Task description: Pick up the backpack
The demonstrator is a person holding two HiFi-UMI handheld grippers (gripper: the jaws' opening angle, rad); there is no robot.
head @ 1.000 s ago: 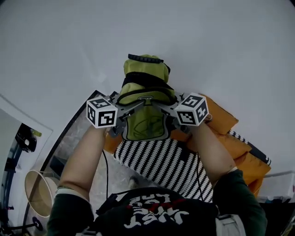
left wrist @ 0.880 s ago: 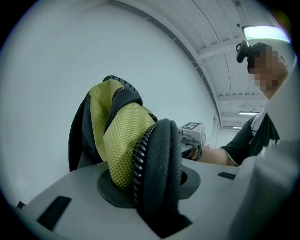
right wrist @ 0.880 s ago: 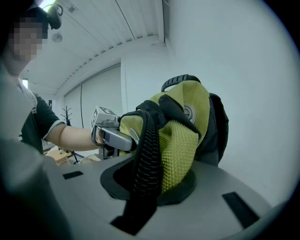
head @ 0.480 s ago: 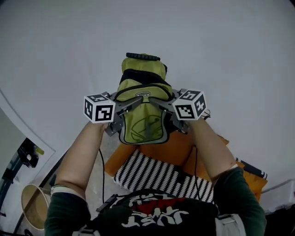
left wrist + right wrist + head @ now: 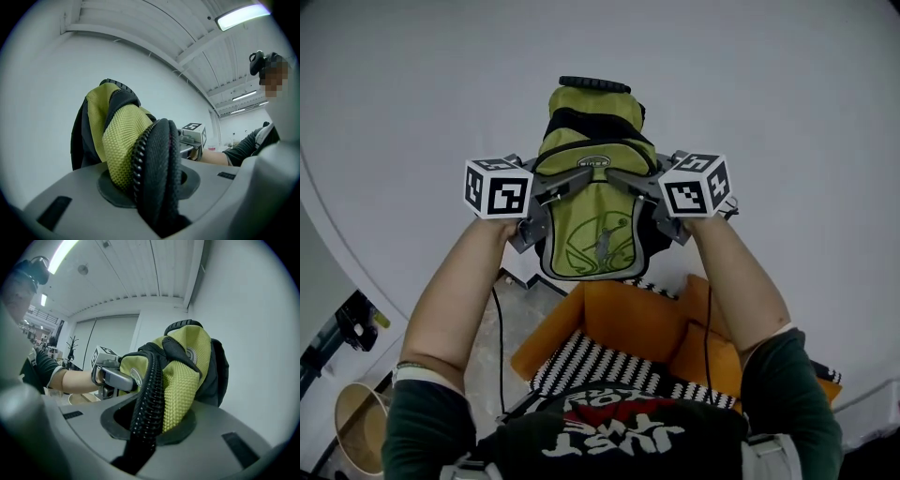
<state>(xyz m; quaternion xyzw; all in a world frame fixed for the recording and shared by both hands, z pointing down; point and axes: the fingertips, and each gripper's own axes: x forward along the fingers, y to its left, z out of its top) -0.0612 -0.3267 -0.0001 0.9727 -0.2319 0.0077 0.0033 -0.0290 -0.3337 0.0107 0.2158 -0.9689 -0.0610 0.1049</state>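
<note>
The pack (image 5: 592, 211) is up in the air in front of you, mid-frame in the head view. It's clear of the orange seat (image 5: 628, 323), which sits below it at 6 o'clock. Its long side runs 12 to 6, w/ the black handle (image 5: 594, 84) at 12 and the round bottom at 6. It hangs nearly straight, green front facing you.

L gripper (image 5: 565, 185) bites it from 9 o'clock and R gripper (image 5: 628, 180) from 3. Both bite at abt the same height on the upper front, so their tips almost meet in the middle. Neither hand is nearer; the pack is right btw them.

L gripper view: the jaws are nearly closed, squeezing a fold of green mesh (image 5: 123, 145) and the black zip edge (image 5: 157, 173). R gripper view: same thing, jaws nearly closed on green cloth and the black zip strip. In both, the cloth is bunched deep in the jaws, so the grips look firm to me.

I'd say the pick-up is pretty much done. The pack is off the seat and hangs from your two pinches.

For the next move, most of the pack hangs below the grip line, twd 6, so it'll prob. want to swing. Hold both hands level w/ each other. Don't pull them apart, or the cloth could slip out.
</note>
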